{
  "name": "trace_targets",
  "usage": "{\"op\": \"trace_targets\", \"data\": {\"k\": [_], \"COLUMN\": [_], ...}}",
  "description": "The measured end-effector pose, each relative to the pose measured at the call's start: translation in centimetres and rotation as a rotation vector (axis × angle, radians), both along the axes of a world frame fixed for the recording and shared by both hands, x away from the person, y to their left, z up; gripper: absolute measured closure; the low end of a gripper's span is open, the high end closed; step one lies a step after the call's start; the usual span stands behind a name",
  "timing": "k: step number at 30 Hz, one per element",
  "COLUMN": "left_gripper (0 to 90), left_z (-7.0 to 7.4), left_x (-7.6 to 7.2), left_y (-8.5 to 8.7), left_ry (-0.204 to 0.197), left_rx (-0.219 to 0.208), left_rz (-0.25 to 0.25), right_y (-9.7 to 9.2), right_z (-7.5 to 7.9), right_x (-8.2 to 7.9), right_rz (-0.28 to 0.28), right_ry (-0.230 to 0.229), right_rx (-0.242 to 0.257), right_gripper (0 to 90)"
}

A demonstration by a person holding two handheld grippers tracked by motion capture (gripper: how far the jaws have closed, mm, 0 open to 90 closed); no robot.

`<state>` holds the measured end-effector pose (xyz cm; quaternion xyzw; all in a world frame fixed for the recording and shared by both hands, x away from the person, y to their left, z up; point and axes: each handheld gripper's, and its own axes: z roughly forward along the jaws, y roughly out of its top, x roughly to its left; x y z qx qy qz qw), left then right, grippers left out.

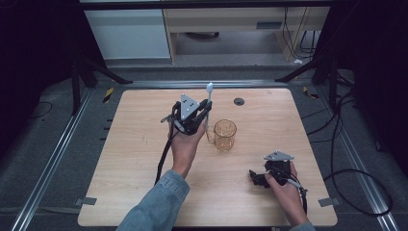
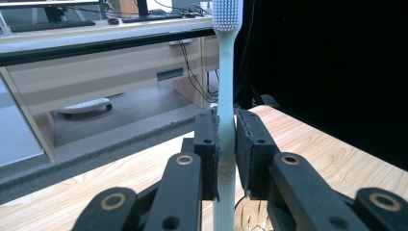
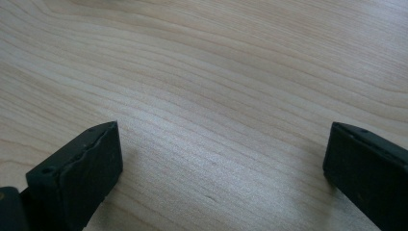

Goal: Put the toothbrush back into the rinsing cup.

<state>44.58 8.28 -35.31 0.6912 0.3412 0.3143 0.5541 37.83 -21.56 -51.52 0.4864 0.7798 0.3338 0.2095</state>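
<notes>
A pale toothbrush stands upright between the jaws of my left gripper, which is shut on its handle; the bristled head is at the top. From above, the left gripper is held over the middle of the table with the toothbrush sticking up from it. Just to its right stands a clear amber mug. My right gripper rests low near the table's front right, and in its own view its jaws stand wide open over bare wood.
The wooden table has a small dark round grommet near its far edge. Black cables lie on the floor to the right. A desk and drawers stand beyond the table's far side.
</notes>
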Motion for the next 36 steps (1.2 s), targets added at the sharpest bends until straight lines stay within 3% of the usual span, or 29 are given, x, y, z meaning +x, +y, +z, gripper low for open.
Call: {"op": "trace_targets", "data": {"k": [10,16,36], "left_gripper": [78.9,78.8,78.8], "left_z": [-0.3,-1.1,-2.9], "left_x": [0.4,1.0,1.4], "left_y": [-0.1,-0.2,0.0], "left_ry": [-0.030,-0.047,-0.094], "left_rx": [-0.014,-0.052,-0.117], "left_rz": [-0.007,-0.022,-0.016], "right_y": [0.0,0.0,0.0], "right_z": [0.0,0.0,0.0], "right_x": [0.0,0.0,0.0], "right_rz": [0.003,0.005,0.012], "right_ry": [0.000,0.000,-0.002], "right_rx": [-0.003,-0.004,-0.002], "right_gripper": [0.4,0.4,0.4]}}
